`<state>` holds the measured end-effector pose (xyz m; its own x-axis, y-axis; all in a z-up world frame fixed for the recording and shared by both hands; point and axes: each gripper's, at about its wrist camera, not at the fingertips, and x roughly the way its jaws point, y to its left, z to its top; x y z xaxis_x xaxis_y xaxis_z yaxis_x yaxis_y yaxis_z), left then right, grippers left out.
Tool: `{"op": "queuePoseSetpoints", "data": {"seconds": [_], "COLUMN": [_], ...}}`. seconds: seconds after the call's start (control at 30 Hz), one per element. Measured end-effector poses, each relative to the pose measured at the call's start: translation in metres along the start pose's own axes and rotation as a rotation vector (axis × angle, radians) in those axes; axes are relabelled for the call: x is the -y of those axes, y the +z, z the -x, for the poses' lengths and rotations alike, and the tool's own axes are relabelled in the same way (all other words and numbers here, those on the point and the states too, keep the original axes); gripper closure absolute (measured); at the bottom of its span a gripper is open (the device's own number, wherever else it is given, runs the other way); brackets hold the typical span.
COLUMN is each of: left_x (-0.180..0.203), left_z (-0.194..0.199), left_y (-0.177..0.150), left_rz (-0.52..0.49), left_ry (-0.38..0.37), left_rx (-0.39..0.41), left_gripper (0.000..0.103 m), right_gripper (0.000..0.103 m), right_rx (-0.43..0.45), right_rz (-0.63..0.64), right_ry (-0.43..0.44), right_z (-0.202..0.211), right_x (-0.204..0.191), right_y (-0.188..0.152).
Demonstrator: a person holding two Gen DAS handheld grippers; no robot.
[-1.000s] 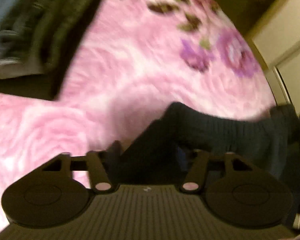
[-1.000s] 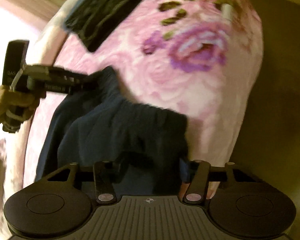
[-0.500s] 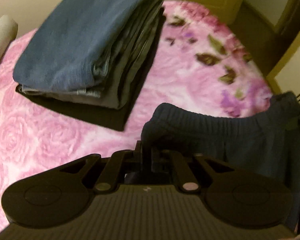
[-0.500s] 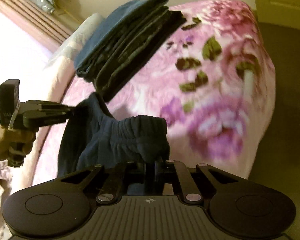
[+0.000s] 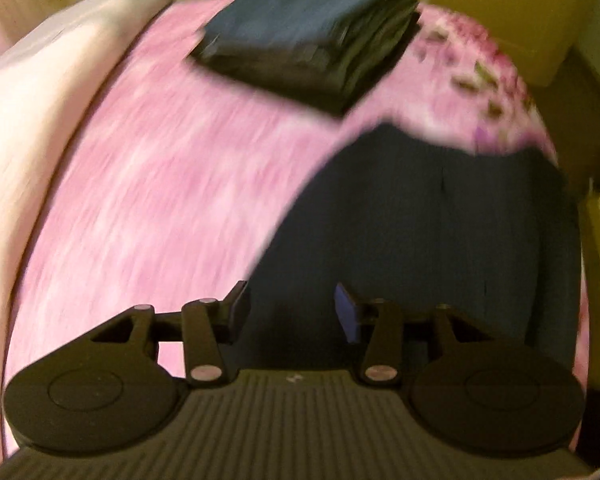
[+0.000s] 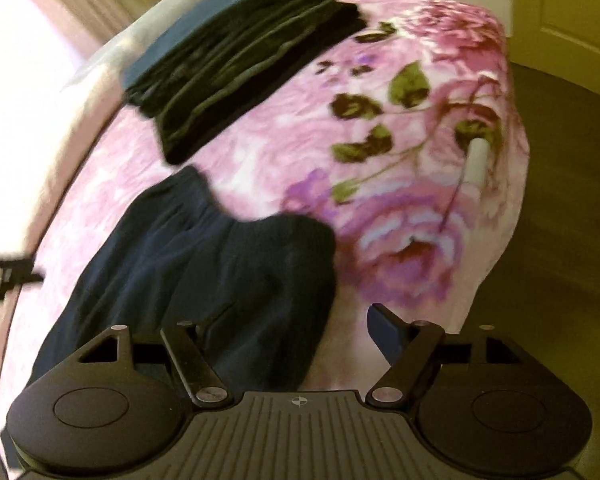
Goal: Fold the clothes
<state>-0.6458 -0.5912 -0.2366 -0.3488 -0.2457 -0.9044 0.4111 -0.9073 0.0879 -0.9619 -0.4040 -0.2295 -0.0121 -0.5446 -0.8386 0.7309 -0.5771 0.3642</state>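
Item: dark navy elastic-waist knit garment (image 6: 204, 280), laid flat on the pink rose-print plush blanket (image 5: 148, 184), both of my tongs released.

Details: I see my left gripper (image 5: 290, 314) with jaws opening, nothing pinched, its fingertips hanging over the garment's near left edge. My right gripper (image 6: 288, 338) also has jaws opening wide; the garment's right edge lies beneath the gap, the pads clear of it. In the right wrist view the garment spreads from centre toward 8 o'clock, its gathered waistband (image 6: 260, 220) pointing toward 12. A folded stack of dark blue and black clothes (image 6: 240, 60) sits at 11 o'clock, just beyond the waistband, apart from it. Pale cream bedding (image 5: 48, 92) runs along 10 o'clock in the blurred left wrist view.
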Motion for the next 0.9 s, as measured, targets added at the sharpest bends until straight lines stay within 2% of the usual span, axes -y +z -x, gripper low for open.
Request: {"op": "queuePoseSetpoints", "data": {"seconds": [0.17, 0.3, 0.47, 0.6, 0.7, 0.83, 0.9], "left_x": [0.017, 0.046, 0.106, 0.141, 0.15, 0.149, 0.144], "left_z": [0.054, 0.101, 0.147, 0.162, 0.158, 0.149, 0.142], "left_y": [-0.152, -0.272, -0.387, -0.457, -0.5, -0.533, -0.536], "left_rz": [0.12, 0.229, 0.157, 0.037, -0.042, -0.107, -0.127], "left_ry": [0.125, 0.225, 0.309, 0.395, 0.44, 0.492, 0.511], "left_rx": [-0.195, -0.32, -0.415, -0.463, -0.495, -0.484, -0.462], "left_gripper": [0.06, 0.06, 0.059, 0.06, 0.06, 0.061, 0.064], "right_gripper": [0.028, 0.028, 0.028, 0.028, 0.028, 0.028, 0.028], "right_rx": [-0.109, -0.199, -0.238, -0.262, -0.253, -0.214, -0.184], "right_rz": [0.112, 0.162, 0.262, 0.31, 0.288, 0.129, 0.089], "right_ry": [0.089, 0.136, 0.138, 0.125, 0.107, 0.081, 0.067], "right_z": [0.006, 0.001, 0.005, 0.004, 0.003, 0.003, 0.004], "right_x": [-0.037, -0.062, -0.101, -0.128, -0.141, -0.139, -0.133], "right_y": [-0.029, -0.065, -0.117, -0.152, -0.168, -0.17, -0.167]}}
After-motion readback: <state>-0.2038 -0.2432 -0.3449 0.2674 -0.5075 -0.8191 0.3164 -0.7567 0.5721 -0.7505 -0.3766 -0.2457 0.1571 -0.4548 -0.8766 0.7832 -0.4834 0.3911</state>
